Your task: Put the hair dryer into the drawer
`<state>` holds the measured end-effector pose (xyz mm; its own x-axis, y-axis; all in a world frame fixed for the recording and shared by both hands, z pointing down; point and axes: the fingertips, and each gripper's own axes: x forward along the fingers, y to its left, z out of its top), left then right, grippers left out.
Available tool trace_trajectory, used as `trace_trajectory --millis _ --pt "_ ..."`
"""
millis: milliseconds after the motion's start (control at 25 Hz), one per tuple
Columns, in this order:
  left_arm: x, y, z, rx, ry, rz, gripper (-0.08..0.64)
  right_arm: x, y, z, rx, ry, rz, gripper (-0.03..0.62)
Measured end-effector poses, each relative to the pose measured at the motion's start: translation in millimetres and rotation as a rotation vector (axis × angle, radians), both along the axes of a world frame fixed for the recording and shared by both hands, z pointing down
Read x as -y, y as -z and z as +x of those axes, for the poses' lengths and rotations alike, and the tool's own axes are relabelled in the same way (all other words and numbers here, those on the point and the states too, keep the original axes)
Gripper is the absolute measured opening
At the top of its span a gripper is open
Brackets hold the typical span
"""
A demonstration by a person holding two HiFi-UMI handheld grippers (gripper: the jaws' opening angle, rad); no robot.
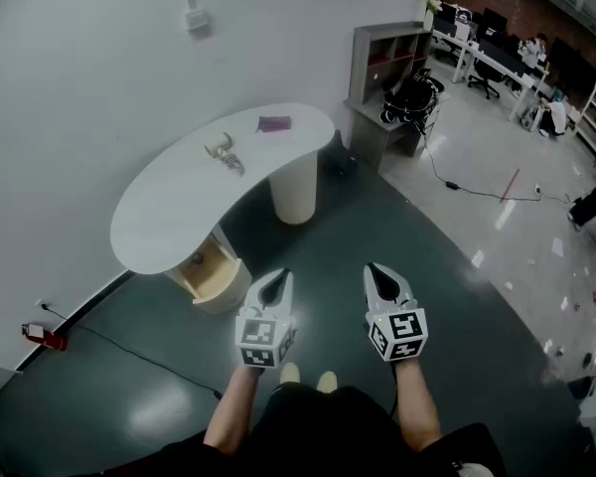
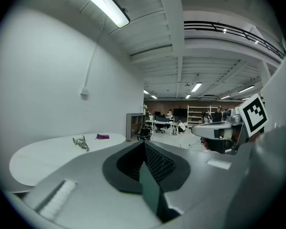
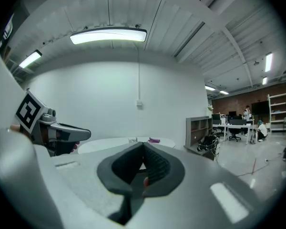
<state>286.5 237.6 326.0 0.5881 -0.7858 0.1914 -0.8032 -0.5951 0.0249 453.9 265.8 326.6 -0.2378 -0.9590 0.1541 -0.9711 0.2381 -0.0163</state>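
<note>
The hair dryer [image 1: 224, 154] is a small silver-grey thing lying on the white curved table [image 1: 169, 212], with a purple item [image 1: 273, 123] farther back. Under the table's near end a wooden drawer [image 1: 208, 265] stands pulled open. My left gripper [image 1: 280, 275] and right gripper [image 1: 375, 268] hover side by side over the dark floor, well short of the table, both shut and holding nothing. In the left gripper view the hair dryer [image 2: 80, 141] lies beyond the shut left gripper [image 2: 144, 144]. The right gripper view shows the table [image 3: 109, 142] past the shut right gripper [image 3: 143, 145].
A white pedestal [image 1: 294, 189] holds up the table's far end. A grey shelf unit [image 1: 385, 73] with black bags [image 1: 412, 97] stands behind it. A cable [image 1: 129, 349] runs across the floor from a red thing [image 1: 42, 336] by the wall. Office desks [image 1: 497, 58] stand far right.
</note>
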Motion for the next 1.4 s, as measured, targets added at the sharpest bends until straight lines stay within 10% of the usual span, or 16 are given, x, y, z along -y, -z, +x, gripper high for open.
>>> trace_trajectory --millis 880,1400 --pt "15.8 -10.1 0.8 0.012 0.079 -0.021 0.006 30.5 -12.7 0.1 0.038 0.089 -0.041 0.002" --pt "153.5 -20.9 -37.7 0.016 0.128 -0.044 0.006 171.7 -23.1 -41.7 0.040 0.151 -0.067 0.002"
